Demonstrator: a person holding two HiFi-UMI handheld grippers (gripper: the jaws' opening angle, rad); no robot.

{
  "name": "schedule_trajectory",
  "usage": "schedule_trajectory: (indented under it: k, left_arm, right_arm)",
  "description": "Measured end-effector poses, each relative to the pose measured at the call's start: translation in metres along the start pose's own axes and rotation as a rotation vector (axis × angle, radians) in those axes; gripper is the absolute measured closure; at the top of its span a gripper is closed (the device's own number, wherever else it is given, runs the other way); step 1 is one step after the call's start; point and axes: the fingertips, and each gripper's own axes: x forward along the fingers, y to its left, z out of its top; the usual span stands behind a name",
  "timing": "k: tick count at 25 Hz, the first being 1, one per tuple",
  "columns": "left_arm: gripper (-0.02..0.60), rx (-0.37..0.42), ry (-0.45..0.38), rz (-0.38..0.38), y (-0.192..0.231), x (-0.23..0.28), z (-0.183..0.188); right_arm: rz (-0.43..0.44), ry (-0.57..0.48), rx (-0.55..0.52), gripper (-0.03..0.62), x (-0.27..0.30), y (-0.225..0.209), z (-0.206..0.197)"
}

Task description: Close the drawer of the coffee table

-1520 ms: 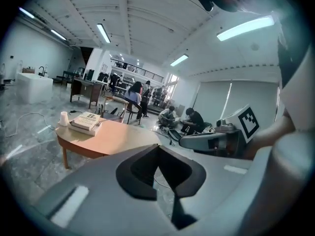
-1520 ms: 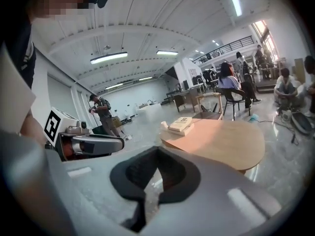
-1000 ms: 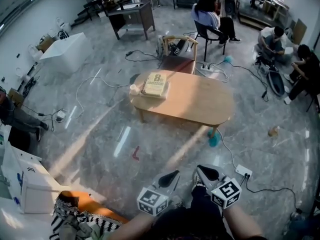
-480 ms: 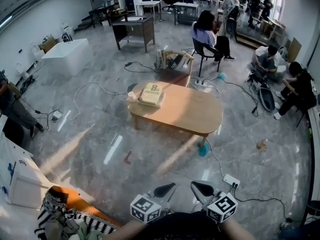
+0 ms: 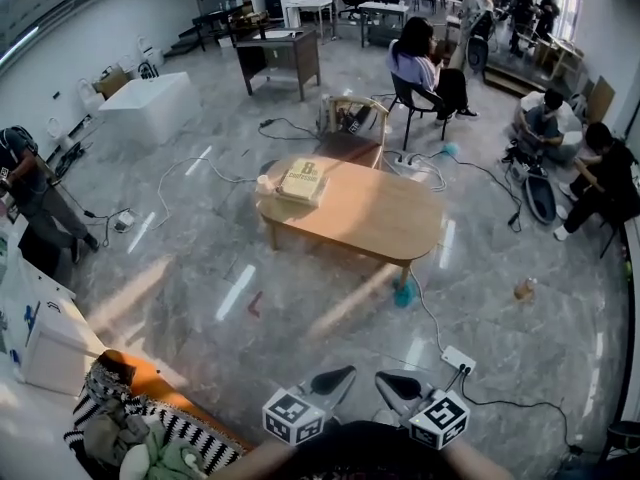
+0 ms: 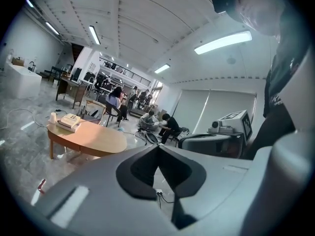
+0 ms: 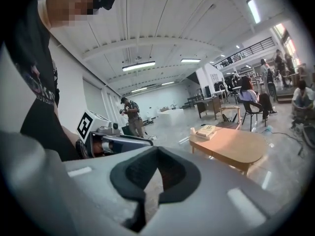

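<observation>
At the left edge of the head view one standing person point(image 5: 30, 183) is seen. Above and to the right, in the upper left, sits one white tub point(image 5: 150, 103), its inside out of sight. One heap of clothes point(image 5: 135, 436) lies in the bottom left corner, striped cloth among it. One dark desk point(image 5: 280, 56) stands near the top, left of centre.

The single coffee table point(image 5: 370, 218), an oval wooden top on legs, fills the middle of the frame. On its left end lies one book point(image 5: 303, 181), with one white cup point(image 5: 264, 183) just beside it at the rim. The drawer cannot be made out in any view. One wooden chair point(image 5: 352, 123) stands just behind the table.

At bottom centre, well apart from the table, are two grippers: the left gripper point(image 5: 340, 376) and, beside it, the right gripper point(image 5: 388, 381), each bearing one marker cube point(image 5: 293, 415). Both have their jaws pressed together with nothing between them.

To their right one power strip point(image 5: 458, 359) lies on the floor. Above, right of centre, one seated person point(image 5: 420, 53) occupies a dark chair. At the right edge two more sit on the floor: a crouching person point(image 5: 545, 120) and a second floor-sitter point(image 5: 608, 173).
</observation>
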Motion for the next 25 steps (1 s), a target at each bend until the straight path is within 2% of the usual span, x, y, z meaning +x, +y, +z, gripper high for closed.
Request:
schedule_trajectory:
  k: [11,25]
  left_arm:
    - [0.575,-0.013,0.035,0.000,-0.095,0.041,-0.047]
    - [0.576,-0.046,-0.014,0.064,-0.124,0.056,-0.049]
  right_arm:
    - [0.110,0.034,0.004,0.592,-0.077,-0.005,-0.039]
    - [0.178,0.034,0.011,0.592,-0.114,-0.018,-0.049]
